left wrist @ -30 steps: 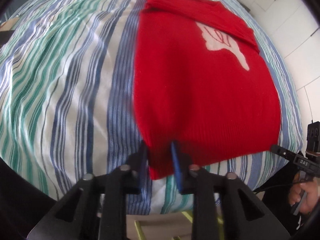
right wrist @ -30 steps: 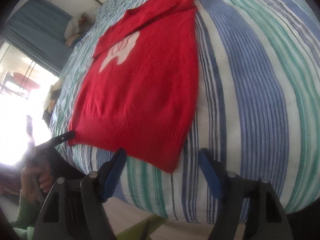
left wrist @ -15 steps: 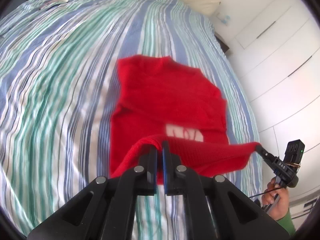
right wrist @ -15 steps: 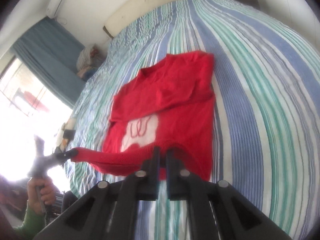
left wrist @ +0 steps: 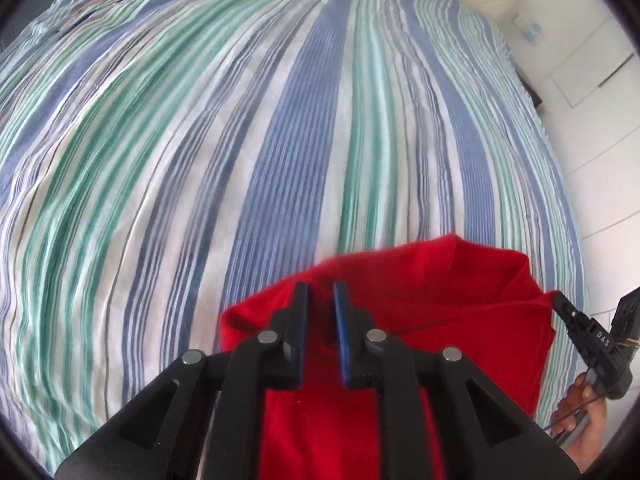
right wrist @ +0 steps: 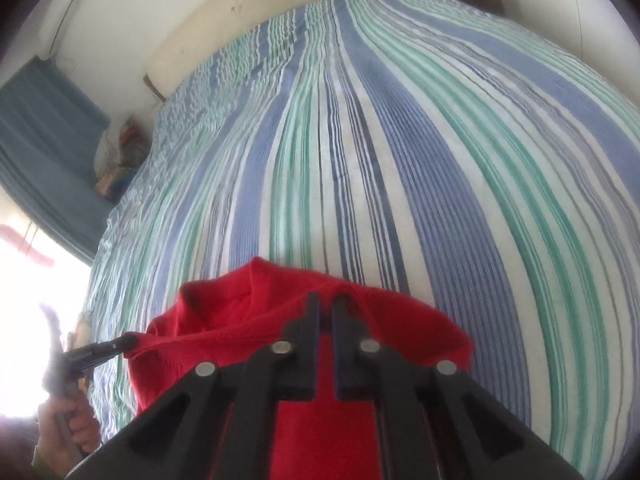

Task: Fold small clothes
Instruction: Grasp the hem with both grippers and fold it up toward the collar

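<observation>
**A:** How far along is the folding?

**B:** I'd say halfway through this piece. The red sweater [left wrist: 460, 280] lies doubled over on itself near the foot edge of the striped bed [left wrist: 280, 140], its lifted hem carried up over the body. Squaring it off is left, by my guess.

**A:** And the grips?

**B:** The right gripper [right wrist: 326, 304] is clenched on the hem's corner. The left gripper [left wrist: 320, 292] has its jaws opening, red knit between the blue pads but apparently no longer pinched.

**A:** Any baskets or boxes to fill?

**B:** None visible. Only a pillow [right wrist: 256, 4] at the head edge.
</observation>
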Tool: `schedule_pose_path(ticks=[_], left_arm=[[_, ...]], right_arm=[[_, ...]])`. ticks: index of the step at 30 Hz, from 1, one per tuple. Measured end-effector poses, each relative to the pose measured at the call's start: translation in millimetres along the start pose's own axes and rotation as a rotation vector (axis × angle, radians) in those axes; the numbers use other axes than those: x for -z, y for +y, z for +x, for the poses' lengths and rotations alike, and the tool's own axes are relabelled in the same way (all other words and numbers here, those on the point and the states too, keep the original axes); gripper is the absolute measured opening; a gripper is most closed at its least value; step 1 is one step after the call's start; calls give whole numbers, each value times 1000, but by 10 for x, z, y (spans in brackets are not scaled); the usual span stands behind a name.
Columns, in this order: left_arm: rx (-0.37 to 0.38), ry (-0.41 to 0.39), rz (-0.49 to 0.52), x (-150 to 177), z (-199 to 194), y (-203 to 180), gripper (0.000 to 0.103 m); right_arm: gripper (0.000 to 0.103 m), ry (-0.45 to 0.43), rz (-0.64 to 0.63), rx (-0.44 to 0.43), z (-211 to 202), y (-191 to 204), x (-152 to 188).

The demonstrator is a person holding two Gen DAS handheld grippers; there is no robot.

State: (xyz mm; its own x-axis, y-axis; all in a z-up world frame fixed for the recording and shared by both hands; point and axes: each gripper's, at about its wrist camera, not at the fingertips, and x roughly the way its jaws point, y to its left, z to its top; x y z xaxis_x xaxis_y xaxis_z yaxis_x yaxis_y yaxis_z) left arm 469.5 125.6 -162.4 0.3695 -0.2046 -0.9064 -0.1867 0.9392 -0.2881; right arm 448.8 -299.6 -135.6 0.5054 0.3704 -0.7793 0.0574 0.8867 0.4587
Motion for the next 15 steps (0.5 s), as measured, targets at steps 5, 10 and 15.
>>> schedule_pose_path(ticks=[5,10,15], left_arm=[[-10,-105,-112,-156,-187,270,78],[44,-157,-4,194,-484,256,81],[1,-116,209,991,-365,107,95]], right_arm=[[41,-34,95,-33,137,-154,-100],[42,-67,-24,-64,-186,-27,-53],[48,80,-290,-186,-465,250,732]])
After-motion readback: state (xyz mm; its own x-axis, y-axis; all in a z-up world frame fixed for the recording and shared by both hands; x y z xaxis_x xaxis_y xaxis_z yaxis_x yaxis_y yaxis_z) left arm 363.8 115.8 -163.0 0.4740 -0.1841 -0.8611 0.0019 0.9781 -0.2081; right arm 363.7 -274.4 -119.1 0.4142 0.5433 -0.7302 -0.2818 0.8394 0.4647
